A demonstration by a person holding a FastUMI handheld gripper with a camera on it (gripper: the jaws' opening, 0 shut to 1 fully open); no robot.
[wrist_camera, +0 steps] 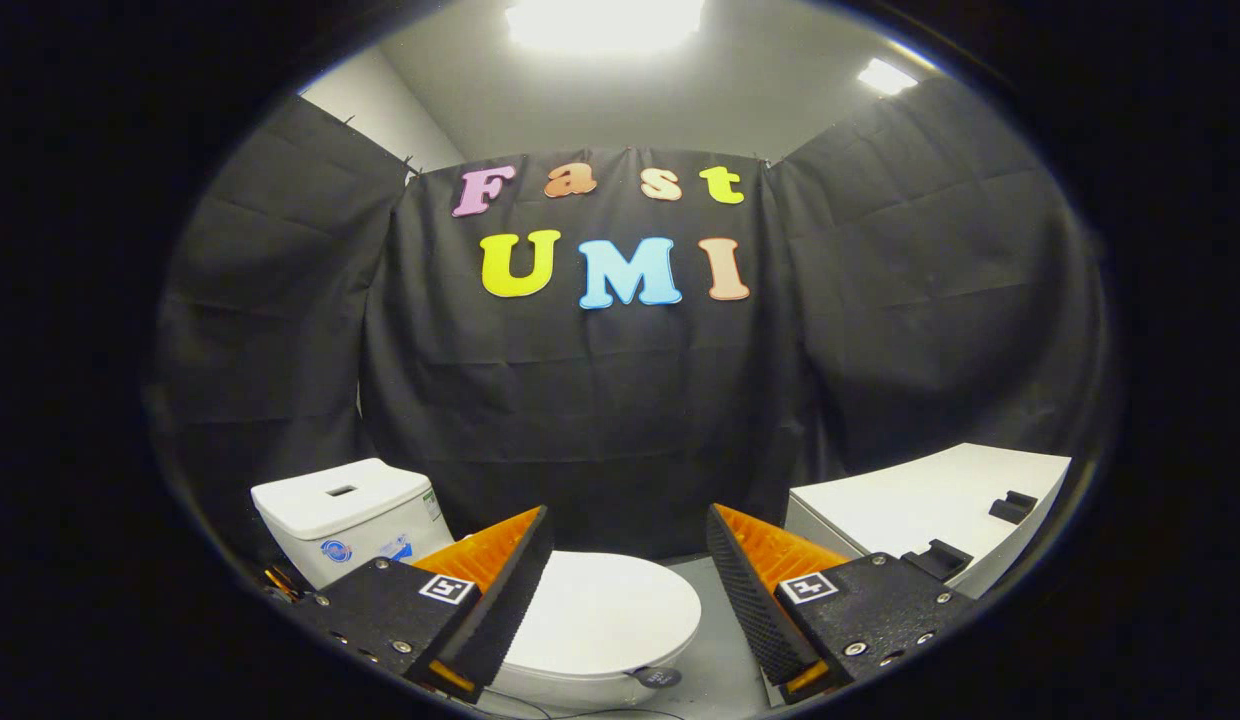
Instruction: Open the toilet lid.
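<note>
A white toilet stands low ahead, its lid [605,615] lying flat and closed over the bowl. Its white tank [345,515] rises behind the left finger. My gripper [630,545] hovers above the lid, open wide, with nothing between its fingers. The lid shows in the gap between the two fingers, below them. A small dark oval piece [660,677] sits at the lid's near rim.
A white cabinet or counter [930,500] stands to the right of the toilet, with two small black brackets on top. Grey floor [720,650] runs between toilet and cabinet. Black cloth walls close the booth behind and on both sides.
</note>
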